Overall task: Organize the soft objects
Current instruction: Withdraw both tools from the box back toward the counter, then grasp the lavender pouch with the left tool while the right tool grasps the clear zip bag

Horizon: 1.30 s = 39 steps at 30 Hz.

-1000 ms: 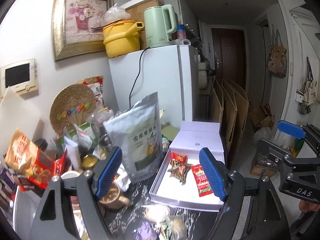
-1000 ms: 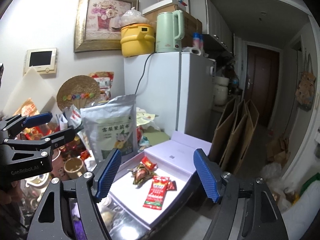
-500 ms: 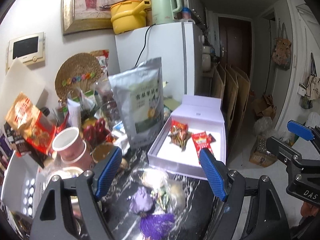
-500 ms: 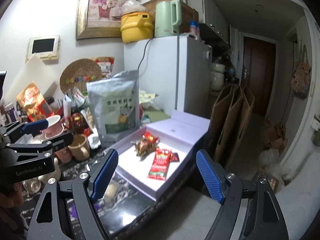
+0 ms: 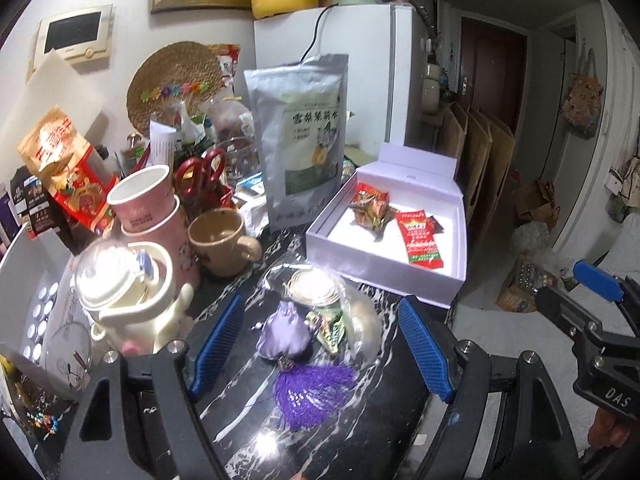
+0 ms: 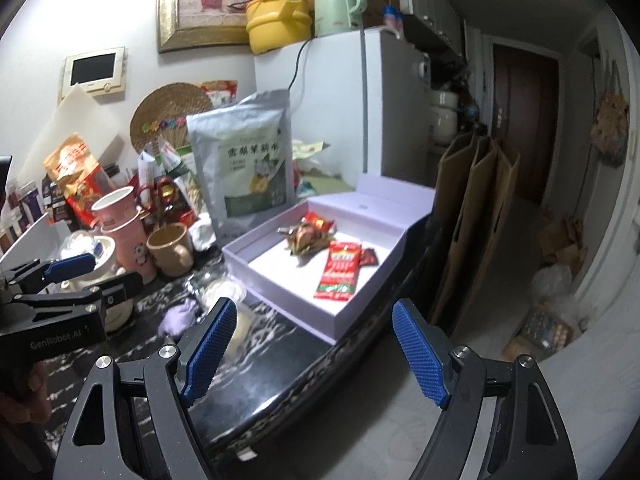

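Grippers lowered over a cluttered black marble counter; both wrist views now look down on the worktop where a second ago they took in the framed picture and the fridge top. Left gripper hangs with jaws spread and nothing between the pads, framing a purple pouch with its purple tassel trailing toward the camera; in the earliest left-wrist frame the pouch was barely visible at the bottom edge, and it now lies mid-frame between the blue fingers. Just beside the pouch lie a green wrapped sweet and a clear bag holding a pale round item. Right gripper hangs over the counter's rounded edge, jaws released and empty, having just been opening a little wider; the floor fills the gap between its fingers. Lilac gift box sits open at the counter's far right corner, its position unchanged, holding a red sachet and a crumpled multicoloured wrapper on its white floor. Behind it stands a silver stand-up pouch; to the left, a tan mug, stacked pink cups and a cream teapot, which the earliest frames did not show, now crowd the left-wrist view.
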Available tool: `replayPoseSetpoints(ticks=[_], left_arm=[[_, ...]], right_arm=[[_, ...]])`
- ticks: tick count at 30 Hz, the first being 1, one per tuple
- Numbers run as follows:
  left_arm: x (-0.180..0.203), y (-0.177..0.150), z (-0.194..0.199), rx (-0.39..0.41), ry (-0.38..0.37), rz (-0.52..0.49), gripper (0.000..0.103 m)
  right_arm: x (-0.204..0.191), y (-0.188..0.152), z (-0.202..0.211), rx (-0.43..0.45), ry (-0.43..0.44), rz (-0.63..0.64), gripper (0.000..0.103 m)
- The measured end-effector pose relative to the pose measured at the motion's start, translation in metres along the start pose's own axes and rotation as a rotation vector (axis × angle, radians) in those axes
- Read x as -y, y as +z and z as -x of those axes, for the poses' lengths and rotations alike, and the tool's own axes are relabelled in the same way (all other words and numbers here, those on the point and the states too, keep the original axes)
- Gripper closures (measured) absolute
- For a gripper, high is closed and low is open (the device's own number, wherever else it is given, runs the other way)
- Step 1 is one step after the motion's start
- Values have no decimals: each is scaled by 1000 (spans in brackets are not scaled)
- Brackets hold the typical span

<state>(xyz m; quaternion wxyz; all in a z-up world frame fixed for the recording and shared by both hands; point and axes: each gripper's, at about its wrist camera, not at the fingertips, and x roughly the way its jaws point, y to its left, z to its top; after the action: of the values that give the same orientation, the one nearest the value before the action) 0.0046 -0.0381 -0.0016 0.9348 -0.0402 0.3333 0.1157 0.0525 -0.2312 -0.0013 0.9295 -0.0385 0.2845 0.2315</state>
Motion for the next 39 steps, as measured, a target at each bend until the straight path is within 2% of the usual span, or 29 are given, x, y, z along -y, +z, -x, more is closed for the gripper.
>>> replayPoseSetpoints(ticks=[11, 20, 28, 39], left_arm=[[-15, -31, -36, -104, -20, 33, 23], [-29, -44, -73, -184, -33, 61, 23], [-39, -48, -115, -252, 1, 74, 23], [-57, -45, -157, -310, -69, 153, 23]], right_arm=[[-11, -39, -29, -105, 92, -45, 22], [-14, -62, -62, -180, 152, -100, 22], [-17, -68, -93, -237, 159, -77, 22], [-34, -60, -126, -268, 239, -12, 22]])
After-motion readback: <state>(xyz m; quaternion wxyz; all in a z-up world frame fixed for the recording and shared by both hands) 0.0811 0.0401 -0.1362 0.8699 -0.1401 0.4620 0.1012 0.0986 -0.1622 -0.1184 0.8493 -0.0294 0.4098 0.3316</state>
